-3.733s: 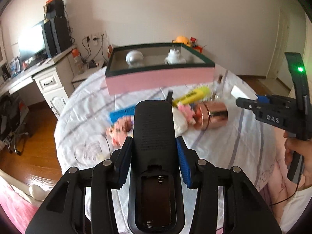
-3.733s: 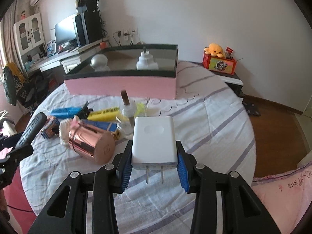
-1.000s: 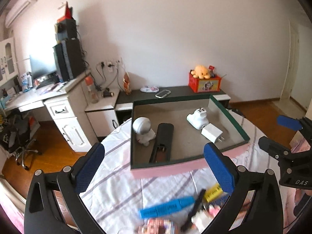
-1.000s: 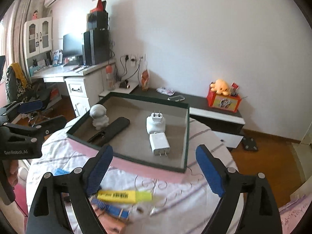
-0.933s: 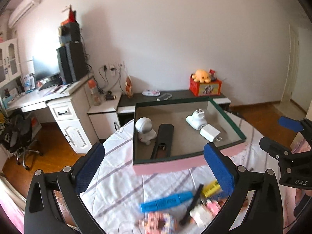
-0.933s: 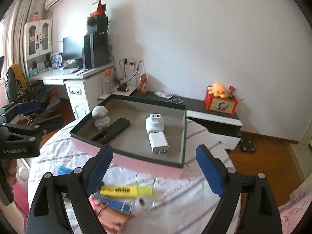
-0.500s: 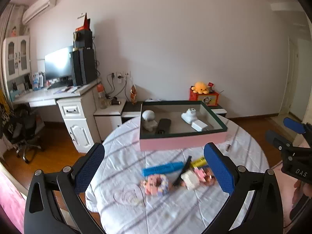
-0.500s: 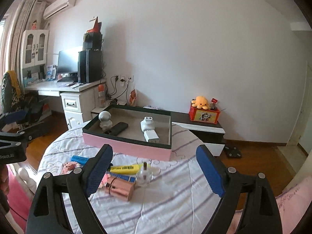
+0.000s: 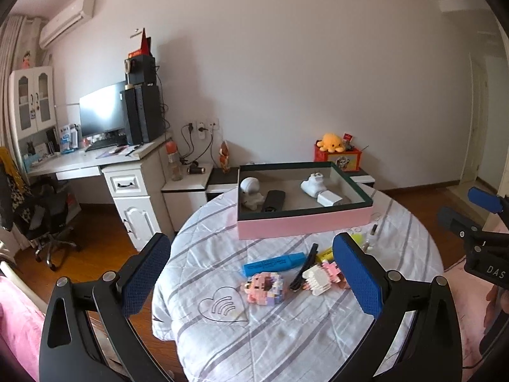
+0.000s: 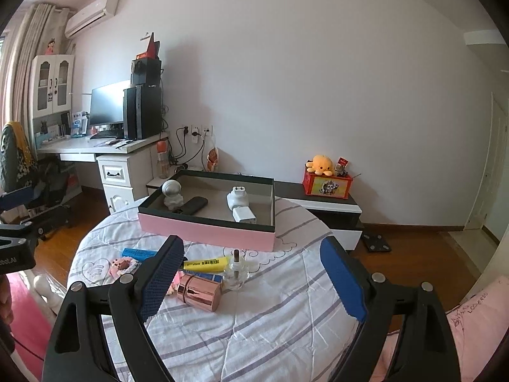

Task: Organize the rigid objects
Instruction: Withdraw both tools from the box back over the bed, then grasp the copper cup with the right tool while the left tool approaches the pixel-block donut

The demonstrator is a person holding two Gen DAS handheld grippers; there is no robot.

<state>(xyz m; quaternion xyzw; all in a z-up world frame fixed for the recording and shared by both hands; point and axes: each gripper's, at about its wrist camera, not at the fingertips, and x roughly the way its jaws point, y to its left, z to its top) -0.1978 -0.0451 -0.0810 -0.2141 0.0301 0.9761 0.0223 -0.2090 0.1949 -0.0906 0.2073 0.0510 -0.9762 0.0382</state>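
A pink box [image 9: 303, 221] [image 10: 206, 229] with a dark green rim stands at the far side of the round table. In it lie a black remote [image 9: 274, 200] [image 10: 194, 205], a white charger [image 9: 329, 198] [image 10: 243, 215], a white plug adapter [image 9: 313, 184] and a white astronaut figure [image 9: 249, 191] [image 10: 171, 194]. On the cloth lie a blue tube [image 9: 273, 262], a yellow tube [image 10: 206, 264], a pink block toy [image 9: 264, 288], a copper cup [image 10: 198, 293] and a glass bottle [image 10: 235, 273]. My left gripper [image 9: 251, 277] and right gripper [image 10: 251, 280] are open, empty and held high, back from the table.
The table has a white striped cloth [image 9: 286, 324]. A white desk with a monitor [image 9: 101, 114] and an office chair [image 9: 44, 213] stand to the left. A low black and white cabinet [image 10: 327, 207] carries a red box with an orange plush toy. Pink bedding [image 10: 477, 318] is near right.
Both grippers let go of the remote and the charger, which now lie in the box. Both have since pulled up and back from the table, so the whole table shows.
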